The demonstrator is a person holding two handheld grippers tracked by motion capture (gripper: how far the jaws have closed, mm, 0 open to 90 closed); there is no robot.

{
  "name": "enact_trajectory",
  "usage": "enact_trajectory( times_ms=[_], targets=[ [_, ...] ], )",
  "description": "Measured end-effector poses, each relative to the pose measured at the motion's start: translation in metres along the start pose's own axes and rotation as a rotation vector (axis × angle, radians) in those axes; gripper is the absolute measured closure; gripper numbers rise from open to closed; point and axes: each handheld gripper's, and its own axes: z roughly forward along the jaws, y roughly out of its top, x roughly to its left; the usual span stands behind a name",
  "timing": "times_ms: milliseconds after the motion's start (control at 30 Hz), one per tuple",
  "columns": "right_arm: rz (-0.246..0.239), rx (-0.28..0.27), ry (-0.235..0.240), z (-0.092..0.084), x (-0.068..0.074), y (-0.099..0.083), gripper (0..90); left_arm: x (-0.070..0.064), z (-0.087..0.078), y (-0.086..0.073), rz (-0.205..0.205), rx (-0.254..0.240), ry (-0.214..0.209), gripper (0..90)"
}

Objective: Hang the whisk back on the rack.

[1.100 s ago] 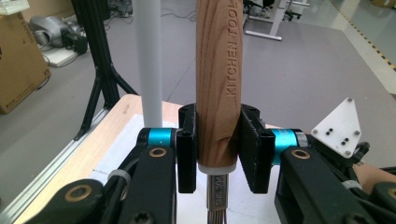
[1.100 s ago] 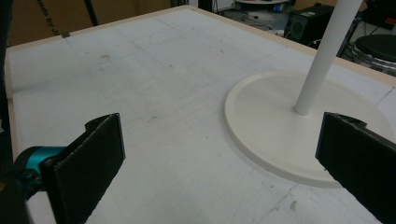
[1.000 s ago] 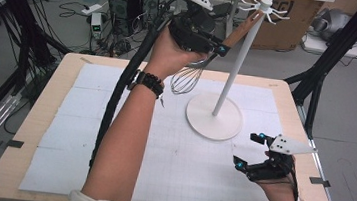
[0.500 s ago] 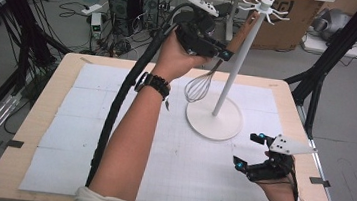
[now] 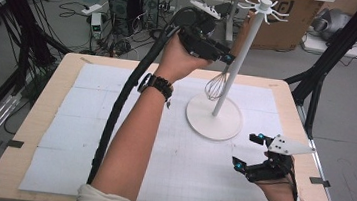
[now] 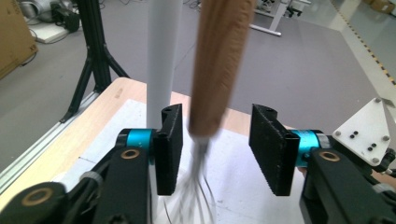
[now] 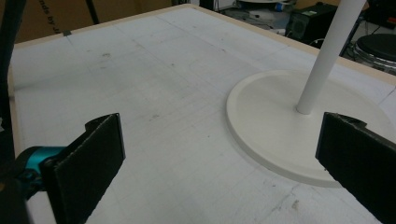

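A whisk with a wooden handle point(image 6: 219, 65) and wire head point(image 5: 215, 86) hangs upright beside the white pole point(image 5: 241, 57) of a hook stand. Its top end is out of sight. My left gripper point(image 5: 225, 56), raised over the table's far side, has just been opening its jaws. The handle stands between the pads point(image 6: 170, 149), close to the left one, and they do not press it. The left gripper point(image 6: 215, 144) points past the pole point(image 6: 161, 51). My right gripper point(image 5: 245, 150) rests low at the front right, open and with nothing between its jaws point(image 7: 219, 154).
The stand's round white base point(image 5: 214, 119) sits right of centre on the white mat point(image 5: 113, 124), with hooks point(image 5: 265, 1) at the top of the pole. In the right gripper view the base point(image 7: 275, 140) lies just ahead. Beyond the far edge are computers, cables and black tripod legs.
The left hand carried the whisk up and right until it sat against the pole. Its jaws then parted from the handle. The right gripper has kept still.
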Motion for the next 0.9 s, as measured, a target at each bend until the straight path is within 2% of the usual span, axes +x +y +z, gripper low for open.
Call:
enact_trajectory(
  times_ms=[67, 133, 233, 567, 733, 900],
  targets=[
    [0.001, 0.003, 0.002, 0.000, 0.001, 0.000, 0.2, 0.001, -0.003, -0.003, -0.006, -0.009, -0.002, 51.2],
    [-0.002, 0.002, 0.003, 0.000, 0.001, 0.000, 0.2, 0.002, -0.006, -0.006, -0.010, 0.000, 0.016, 49.0],
    [-0.004, 0.001, 0.002, 0.001, 0.002, 0.001, 0.2, 0.003, -0.011, -0.011, -0.019, 0.006, 0.020, 46.0],
    [-0.007, 0.014, 0.005, 0.004, 0.003, 0.001, 0.2, -0.001, -0.026, -0.022, -0.006, 0.004, 0.006, 35.4],
    [-0.010, 0.017, 0.006, 0.004, 0.004, 0.002, 0.2, -0.004, -0.033, -0.029, -0.004, 0.023, 0.012, 28.6],
    [-0.016, 0.020, 0.006, 0.006, 0.005, 0.002, 0.2, -0.006, -0.044, -0.038, -0.013, 0.003, 0.022, 23.6]
  ],
)
